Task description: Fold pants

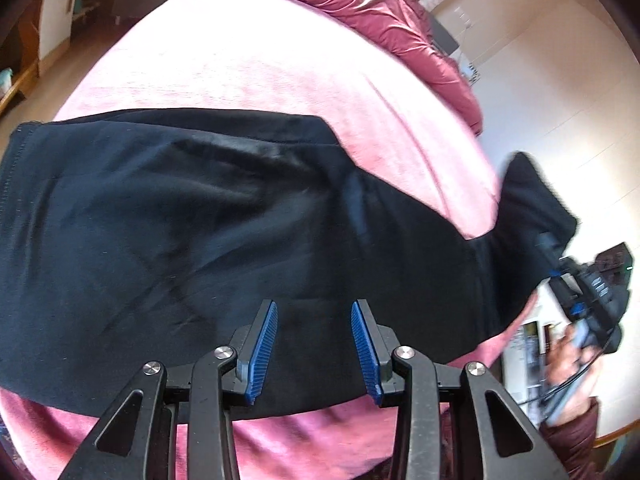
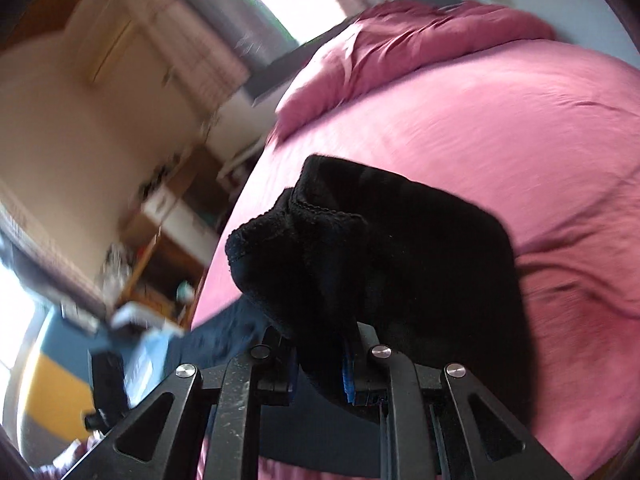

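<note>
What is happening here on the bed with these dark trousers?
A person is folding dark pants on a bed with a pink cover, holding a gripper in each hand. The right gripper is shut on one end of the pants and holds that end up off the cover, at the right side of the left wrist view. The left gripper is open above the flat part of the pants and holds nothing. The rest of the pants lies spread out flat.
</note>
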